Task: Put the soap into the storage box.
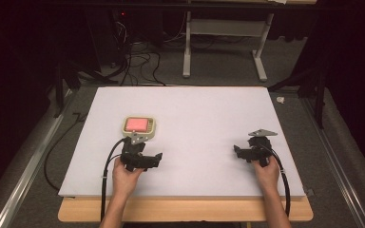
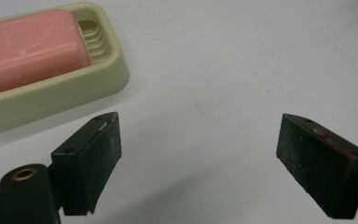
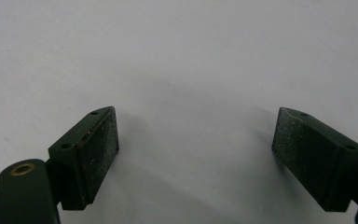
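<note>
From above, a cream soap dish (image 1: pixel 139 126) holding a pink soap bar (image 1: pixel 136 124) sits on the white table (image 1: pixel 204 114), just beyond the left gripper (image 1: pixel 158 156); the right gripper (image 1: pixel 236 151) is well apart from it.

In the left gripper view, the jaws stand wide apart, the dish ahead and to the left, its long axis running crosswise.

In the right gripper view, the jaws stand apart over bare table.
</note>
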### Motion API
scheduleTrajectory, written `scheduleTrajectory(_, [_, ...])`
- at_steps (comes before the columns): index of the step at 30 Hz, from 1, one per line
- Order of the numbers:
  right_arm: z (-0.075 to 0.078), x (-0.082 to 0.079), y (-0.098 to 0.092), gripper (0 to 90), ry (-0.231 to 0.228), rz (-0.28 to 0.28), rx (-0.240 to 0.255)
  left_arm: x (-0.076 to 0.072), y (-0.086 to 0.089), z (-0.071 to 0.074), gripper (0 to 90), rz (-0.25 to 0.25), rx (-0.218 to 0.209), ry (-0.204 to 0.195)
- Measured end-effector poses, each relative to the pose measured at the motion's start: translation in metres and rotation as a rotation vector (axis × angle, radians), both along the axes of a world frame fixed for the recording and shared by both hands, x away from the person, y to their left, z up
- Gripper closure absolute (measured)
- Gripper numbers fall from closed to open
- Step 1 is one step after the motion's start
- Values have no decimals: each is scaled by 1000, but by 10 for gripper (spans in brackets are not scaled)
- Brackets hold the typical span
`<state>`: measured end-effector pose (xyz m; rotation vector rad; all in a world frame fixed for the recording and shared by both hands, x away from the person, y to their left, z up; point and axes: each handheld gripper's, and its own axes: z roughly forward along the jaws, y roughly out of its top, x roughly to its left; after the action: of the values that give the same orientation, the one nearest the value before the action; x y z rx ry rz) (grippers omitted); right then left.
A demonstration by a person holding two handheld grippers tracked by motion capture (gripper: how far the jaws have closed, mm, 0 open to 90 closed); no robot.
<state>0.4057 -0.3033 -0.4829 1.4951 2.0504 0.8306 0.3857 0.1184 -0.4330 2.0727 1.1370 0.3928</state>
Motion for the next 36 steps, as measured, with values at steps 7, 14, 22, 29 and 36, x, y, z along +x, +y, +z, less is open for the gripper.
scheduleTrajectory(7, [0,0,0,151,1,0,1,1,-4,-4,147,-4,5,11])
scheduleTrajectory(14, [0,0,0,151,0,0,0,2,-8,-8,148,-14,9,20])
scheduleTrajectory(22, [0,0,0,151,1,0,0,4,-13,-12,148,-22,15,15])
scheduleTrajectory(29, [0,0,0,151,0,0,0,6,-19,-16,149,-34,14,12])
scheduleTrajectory(36, [0,0,0,152,0,0,0,8,-25,-19,150,-44,15,16])
